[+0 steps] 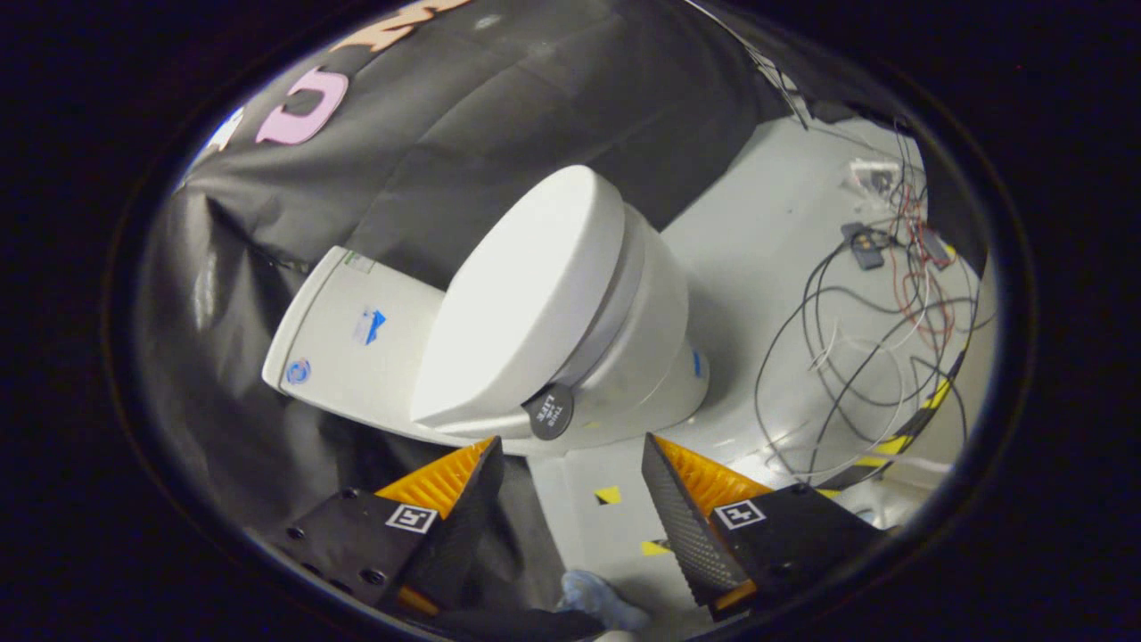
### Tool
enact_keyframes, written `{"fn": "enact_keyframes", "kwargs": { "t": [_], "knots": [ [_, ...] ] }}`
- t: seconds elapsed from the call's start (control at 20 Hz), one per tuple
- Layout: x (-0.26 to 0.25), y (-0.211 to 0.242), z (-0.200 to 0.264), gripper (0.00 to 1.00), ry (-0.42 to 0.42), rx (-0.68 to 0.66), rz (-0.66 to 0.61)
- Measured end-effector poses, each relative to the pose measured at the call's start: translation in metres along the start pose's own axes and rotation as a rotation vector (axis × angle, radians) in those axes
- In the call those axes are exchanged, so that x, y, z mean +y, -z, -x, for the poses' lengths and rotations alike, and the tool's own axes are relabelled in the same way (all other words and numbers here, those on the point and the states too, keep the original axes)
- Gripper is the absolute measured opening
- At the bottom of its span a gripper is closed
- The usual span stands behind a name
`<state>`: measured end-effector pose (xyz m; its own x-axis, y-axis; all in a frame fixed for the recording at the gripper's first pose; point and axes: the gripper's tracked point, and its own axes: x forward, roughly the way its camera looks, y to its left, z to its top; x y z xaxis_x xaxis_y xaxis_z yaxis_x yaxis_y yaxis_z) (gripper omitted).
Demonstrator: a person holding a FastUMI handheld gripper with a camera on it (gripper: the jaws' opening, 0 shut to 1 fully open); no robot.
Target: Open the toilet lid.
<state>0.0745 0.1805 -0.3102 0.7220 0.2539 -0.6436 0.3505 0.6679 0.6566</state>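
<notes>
Ribbed fingers [682, 499] of the handheld gripper [570, 450] stand spread wide at the bottom of the frame, holding nothing, with a strip of pale floor [784, 241] between them. Just ahead, at mid-frame, sits the white toilet [642, 357], its lid [521, 299] down on the seat, and a round black tab [548, 412] is stuck at the lid's near edge. The tank [352, 343] lies beyond, toward the left. The view is tilted. The likely hazard is that smooth, curved plastic gives the fingers little to catch, so a glancing approach could skid off the rim or hook the seat along with the lid. Loose black, white and red cables [856, 357] sprawl over the floor at right, a snagging risk. Black cloth [535, 98] walls the booth across the top.
</notes>
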Motion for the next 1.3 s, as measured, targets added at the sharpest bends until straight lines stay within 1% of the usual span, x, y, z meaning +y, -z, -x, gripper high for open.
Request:
{"fn": "enact_keyframes", "kwargs": {
  "t": [0.05, 0.15, 0.25, 0.3, 0.4, 0.5, 0.6, 0.7, 0.9, 1.0, 1.1, 1.15, 1.25, 1.3],
  "knots": [
    [-0.004, 0.002, -0.001, 0.97, 0.009, 0.010, -0.018],
    [0.001, 0.001, -0.006, 0.97, -0.026, 0.021, -0.086],
    [-0.002, 0.001, -0.012, 0.83, -0.040, 0.036, -0.163],
    [-0.003, 0.005, -0.016, 0.83, -0.044, 0.055, -0.192],
    [0.006, 0.015, -0.020, 0.83, -0.078, 0.090, -0.245],
    [0.014, 0.013, -0.021, 0.83, -0.100, 0.090, -0.242],
    [0.008, 0.006, -0.020, 0.83, -0.078, 0.069, -0.201],
    [0.001, 0.003, -0.018, 0.83, -0.059, 0.061, -0.204],
    [-0.025, -0.003, -0.017, 0.83, 0.003, 0.046, -0.277],
    [-0.028, -0.009, -0.016, 0.83, 0.000, 0.022, -0.311],
    [-0.024, -0.014, -0.017, 0.83, -0.022, 0.008, -0.325],
    [-0.017, -0.012, -0.020, 0.83, -0.046, 0.016, -0.327],
    [0.005, -0.014, -0.026, 0.83, -0.125, 0.027, -0.372],
    [0.014, -0.015, -0.028, 0.67, -0.135, 0.032, -0.410]
  ]
}}
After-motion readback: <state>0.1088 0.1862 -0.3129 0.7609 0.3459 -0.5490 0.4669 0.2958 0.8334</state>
